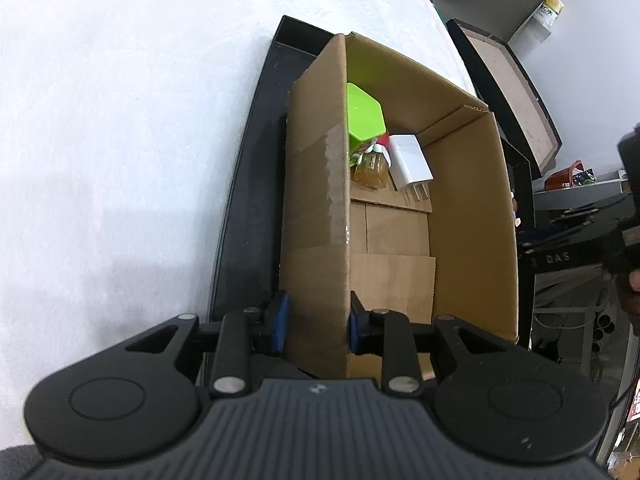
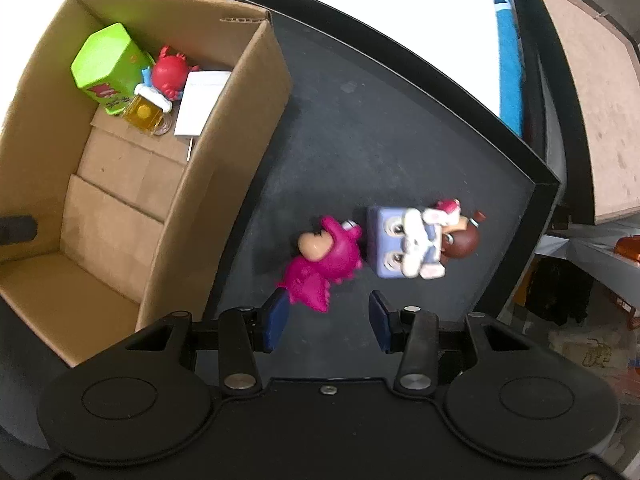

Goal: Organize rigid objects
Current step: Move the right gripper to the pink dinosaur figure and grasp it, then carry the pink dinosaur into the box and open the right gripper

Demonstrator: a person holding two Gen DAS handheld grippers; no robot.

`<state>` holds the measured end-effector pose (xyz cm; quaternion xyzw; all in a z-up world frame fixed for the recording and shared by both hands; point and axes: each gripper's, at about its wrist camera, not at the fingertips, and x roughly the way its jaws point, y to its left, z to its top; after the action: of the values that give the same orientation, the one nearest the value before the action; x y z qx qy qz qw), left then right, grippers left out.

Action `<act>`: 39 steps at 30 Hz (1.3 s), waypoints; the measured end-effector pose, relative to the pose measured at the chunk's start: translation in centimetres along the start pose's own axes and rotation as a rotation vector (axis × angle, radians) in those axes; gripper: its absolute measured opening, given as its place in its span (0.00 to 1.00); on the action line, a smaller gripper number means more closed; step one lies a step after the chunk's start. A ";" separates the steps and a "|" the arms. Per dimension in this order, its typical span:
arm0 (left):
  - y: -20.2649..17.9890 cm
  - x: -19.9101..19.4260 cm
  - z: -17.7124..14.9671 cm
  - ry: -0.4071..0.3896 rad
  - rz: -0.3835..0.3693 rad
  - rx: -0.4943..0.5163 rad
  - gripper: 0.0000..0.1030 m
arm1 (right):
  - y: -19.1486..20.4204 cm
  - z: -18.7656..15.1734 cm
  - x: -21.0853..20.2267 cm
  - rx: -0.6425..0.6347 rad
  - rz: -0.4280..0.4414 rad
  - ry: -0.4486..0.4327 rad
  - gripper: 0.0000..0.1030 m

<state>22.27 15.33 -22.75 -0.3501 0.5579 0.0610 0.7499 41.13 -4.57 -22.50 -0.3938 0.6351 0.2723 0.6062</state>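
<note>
A cardboard box point(image 1: 468, 200) stands in a black tray point(image 1: 248, 184). My left gripper point(image 1: 316, 324) is shut on the box's near left wall, one blue pad on each side of it. Inside the box lie a green hexagonal container point(image 2: 108, 64), a red crab toy point(image 2: 170, 72), an amber toy mug point(image 2: 146, 114) and a white charger point(image 2: 202, 100). On the tray floor point(image 2: 360, 120) to the right of the box lie a pink dinosaur figure point(image 2: 324, 260) and a lilac block with a doll figure point(image 2: 404, 240). My right gripper point(image 2: 328, 320) hangs open just above them, the dinosaur's tail close to its left pad.
The tray rests on a white table surface point(image 1: 120, 120). Beyond the tray's right rim point(image 2: 544, 176) are a blue strip point(image 2: 508, 60) and a brown board in a dark frame point(image 2: 592, 100). Shelves with clutter point(image 1: 576, 184) stand at the far right.
</note>
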 end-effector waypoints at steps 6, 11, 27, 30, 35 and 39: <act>0.2 -0.3 0.1 -0.004 0.005 0.013 0.27 | 0.7 1.0 1.6 0.010 0.005 0.021 0.43; 0.1 0.0 0.2 -0.002 -0.005 -0.002 0.27 | 0.6 1.5 4.1 0.024 -0.001 0.038 0.38; 0.4 -0.3 0.0 -0.012 -0.017 0.000 0.27 | 1.2 -0.6 -0.4 -0.067 -0.049 0.004 0.33; 0.3 -0.5 -0.1 -0.013 -0.011 0.008 0.28 | 1.7 -1.0 -2.2 -0.081 -0.066 -0.013 0.33; 0.1 -0.5 0.0 -0.017 -0.008 0.008 0.28 | 1.8 -0.9 -5.2 -0.095 -0.090 -0.050 0.33; 0.0 -0.5 -0.1 -0.019 -0.007 0.013 0.28 | 2.1 -0.5 -7.4 -0.087 -0.080 -0.075 0.33</act>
<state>22.00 15.40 -22.31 -0.3469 0.5498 0.0581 0.7576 38.82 -2.58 -15.43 -0.4344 0.5832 0.2896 0.6223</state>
